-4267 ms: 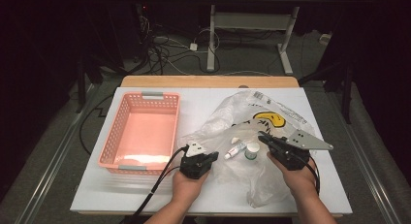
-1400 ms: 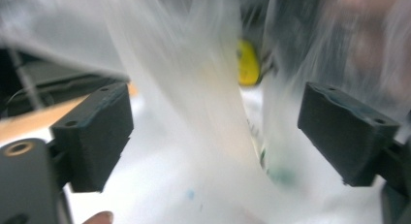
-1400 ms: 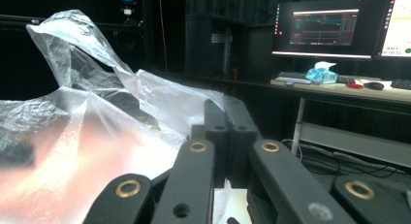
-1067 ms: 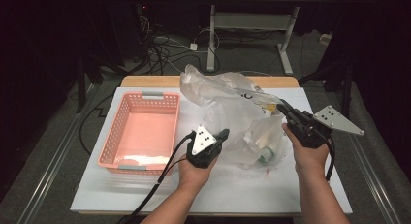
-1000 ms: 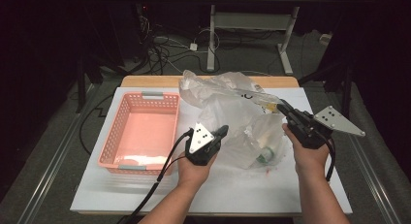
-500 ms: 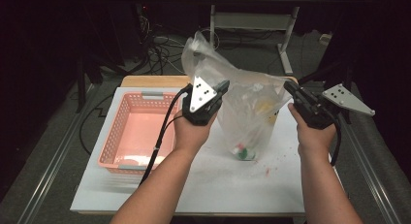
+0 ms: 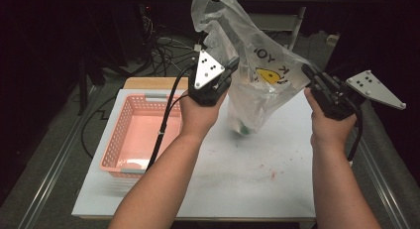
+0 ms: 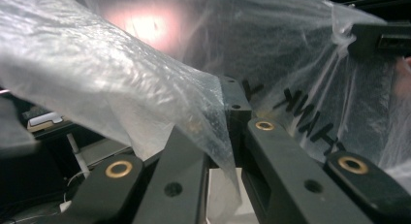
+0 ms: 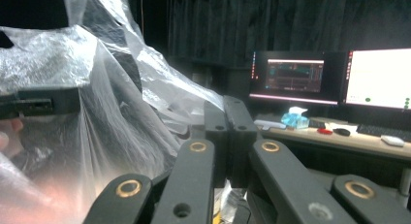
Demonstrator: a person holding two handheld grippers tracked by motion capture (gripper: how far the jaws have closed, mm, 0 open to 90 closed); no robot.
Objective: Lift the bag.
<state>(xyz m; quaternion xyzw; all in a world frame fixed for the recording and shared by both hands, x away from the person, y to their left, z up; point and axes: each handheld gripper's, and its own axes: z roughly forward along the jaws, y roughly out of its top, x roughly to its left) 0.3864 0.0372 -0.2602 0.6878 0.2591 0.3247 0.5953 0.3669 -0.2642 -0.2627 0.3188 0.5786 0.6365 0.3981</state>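
A clear plastic bag (image 7: 257,75) with a yellow face and black lettering hangs in the air over the white table (image 7: 247,179), stretched between both grippers. My left gripper (image 7: 232,66) is shut on the bag's left edge; in the left gripper view the film (image 8: 145,98) is pinched between the closed jaws. At the bag's right edge my right gripper (image 7: 307,71) is also shut on the film (image 9: 97,117). Small items, one with a green part (image 7: 242,131), sag in the bag's bottom just above the table.
A pink plastic basket (image 7: 116,144) stands empty on the table's left side. Cables and a table frame lie on the dark floor behind. A desk with two lit monitors (image 9: 329,78) stands beyond the bag in the right gripper view.
Both hands have risen, the left one more, lifting the bag off the table. The bag now hangs taut and its contents have slid to the bottom.
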